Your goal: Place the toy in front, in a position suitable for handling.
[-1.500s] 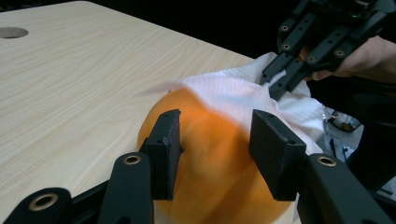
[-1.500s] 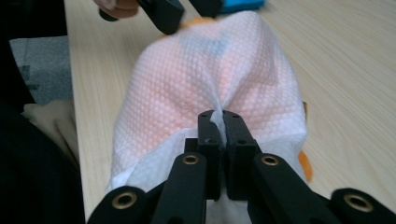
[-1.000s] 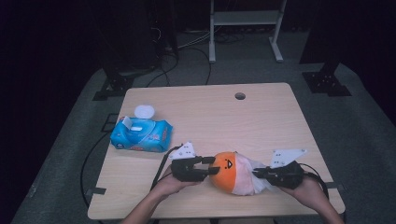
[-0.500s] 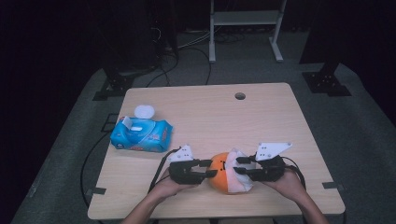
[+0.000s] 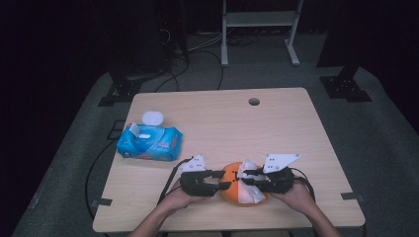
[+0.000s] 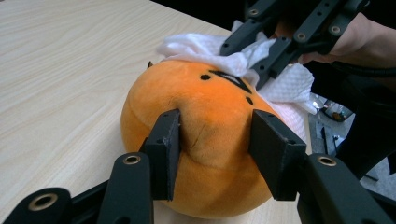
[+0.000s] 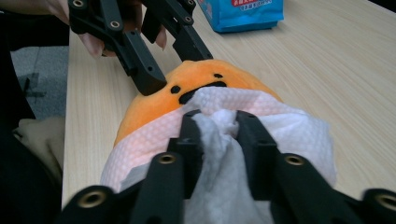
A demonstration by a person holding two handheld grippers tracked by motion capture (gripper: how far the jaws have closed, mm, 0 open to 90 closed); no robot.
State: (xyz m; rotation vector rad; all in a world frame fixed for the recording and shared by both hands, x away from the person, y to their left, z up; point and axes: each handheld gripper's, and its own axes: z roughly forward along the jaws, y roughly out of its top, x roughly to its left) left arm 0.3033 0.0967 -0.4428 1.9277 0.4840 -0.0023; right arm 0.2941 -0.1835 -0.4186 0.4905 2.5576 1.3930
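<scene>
Orange plush toy (image 5: pixel 232 183), rounded and squat, with black stitched eyes and mouth; rests on the table's near edge zone, slightly right of centre, between the two hands. No marked long axis; its face is on the upper surface, turned up and toward the left gripper's side as the right gripper view shows it (image 7: pixel 196 88). White wet wipe (image 5: pixel 249 185), textured, draped over the toy's right half, up to the face. Left gripper (image 5: pixel 217 181): jaws set against the toy's left flank, pads pressed into the plush from either side, clenched on it, seen close in the left gripper view (image 6: pixel 217 140). Right gripper (image 5: pixel 247 177): jaws have just been closing, a bunched fold of the wipe pinched between them (image 7: pixel 219 135), lying on top of the toy. Each gripper is borne by a bare hand, forearms entering from the near edge. Blue wet-wipe pack (image 5: pixel 149 140), lid flap raised, lies well apart at the table's left; a round white lid (image 5: pixel 152 118) sits just behind it. Table (image 5: pixel 276 133): pale wood grain, rectangular, with a round cable hole (image 5: pixel 254 101) near the far edge. Room: dark, grey carpet floor, black cables, black stand feet, a white metal frame (image 5: pixel 259 22) beyond the table.
</scene>
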